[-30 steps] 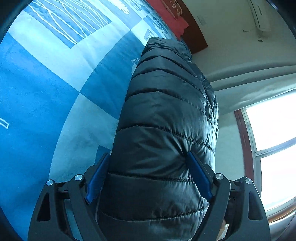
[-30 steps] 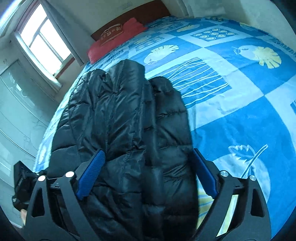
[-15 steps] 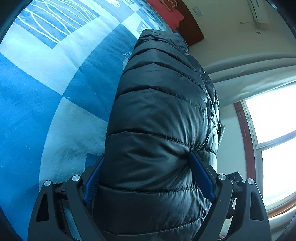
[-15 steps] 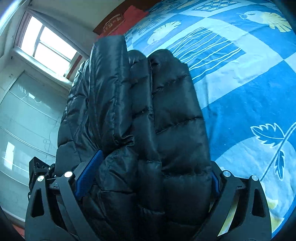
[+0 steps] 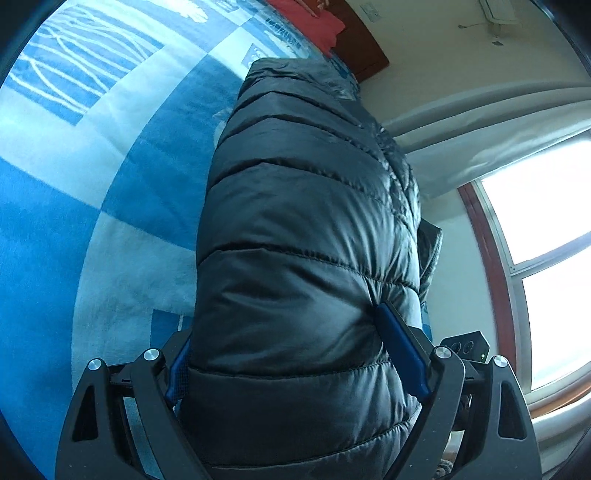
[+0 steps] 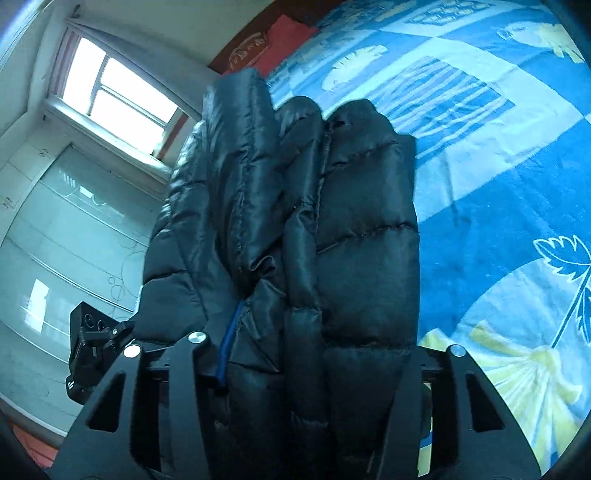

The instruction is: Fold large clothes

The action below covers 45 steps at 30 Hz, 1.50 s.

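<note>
Beneath everything I see the bed (image 5: 110, 177), covered in a blue-and-white patterned blanket with leaf and shell prints. On it lies the black quilted puffer jacket (image 5: 303, 258), already gathered into a long, thick bundle whose long axis runs straight away from me toward the red pillow (image 6: 284, 33) and the dark wooden headboard (image 5: 369, 55).

Both of my tools sit at the near end of that bundle. The left gripper (image 5: 295, 354) straddles it with wide jaws, the blue pads pressing into the padding on either side. The right gripper (image 6: 321, 354) has its jaws closing on a bunch of several puffy layers, which fill the gap between them.

Since the bundle stretches forward from both sets of jaws, I judge the coming fold must carry this near end up and over toward the headboard end, both hands travelling together.
</note>
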Each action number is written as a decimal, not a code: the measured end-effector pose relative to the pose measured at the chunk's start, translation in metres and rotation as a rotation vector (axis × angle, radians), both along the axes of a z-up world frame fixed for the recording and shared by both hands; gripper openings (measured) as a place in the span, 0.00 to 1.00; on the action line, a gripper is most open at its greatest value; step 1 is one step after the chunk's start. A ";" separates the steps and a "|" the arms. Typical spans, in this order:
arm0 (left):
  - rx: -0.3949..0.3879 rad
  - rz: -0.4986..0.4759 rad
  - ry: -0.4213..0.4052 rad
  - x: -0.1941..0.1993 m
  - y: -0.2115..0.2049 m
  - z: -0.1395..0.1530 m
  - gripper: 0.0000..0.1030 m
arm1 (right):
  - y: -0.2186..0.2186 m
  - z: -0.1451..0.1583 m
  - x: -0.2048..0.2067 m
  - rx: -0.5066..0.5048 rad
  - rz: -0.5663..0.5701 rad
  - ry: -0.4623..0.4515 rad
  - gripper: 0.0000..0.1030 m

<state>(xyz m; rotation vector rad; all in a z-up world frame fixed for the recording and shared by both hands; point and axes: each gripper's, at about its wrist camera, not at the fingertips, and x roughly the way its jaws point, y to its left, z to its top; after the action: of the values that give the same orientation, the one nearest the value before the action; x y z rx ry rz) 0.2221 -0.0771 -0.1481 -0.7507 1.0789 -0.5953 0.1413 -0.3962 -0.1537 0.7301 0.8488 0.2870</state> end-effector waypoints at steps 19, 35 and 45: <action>0.031 0.103 -0.067 -0.012 0.108 0.024 0.82 | 0.104 0.002 0.048 0.089 0.183 -0.066 0.41; 0.086 0.109 -0.052 -0.008 0.105 0.001 0.82 | 0.095 -0.018 0.047 0.131 0.139 -0.027 0.49; 0.095 0.110 -0.050 -0.006 0.110 0.001 0.83 | 0.098 -0.012 0.046 0.121 0.126 -0.014 0.55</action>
<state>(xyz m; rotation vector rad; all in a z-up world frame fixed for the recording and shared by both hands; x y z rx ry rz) 0.2161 0.0329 -0.1470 -0.7040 1.0067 -0.4638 0.1875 -0.2978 -0.1661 0.7879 0.8706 0.4585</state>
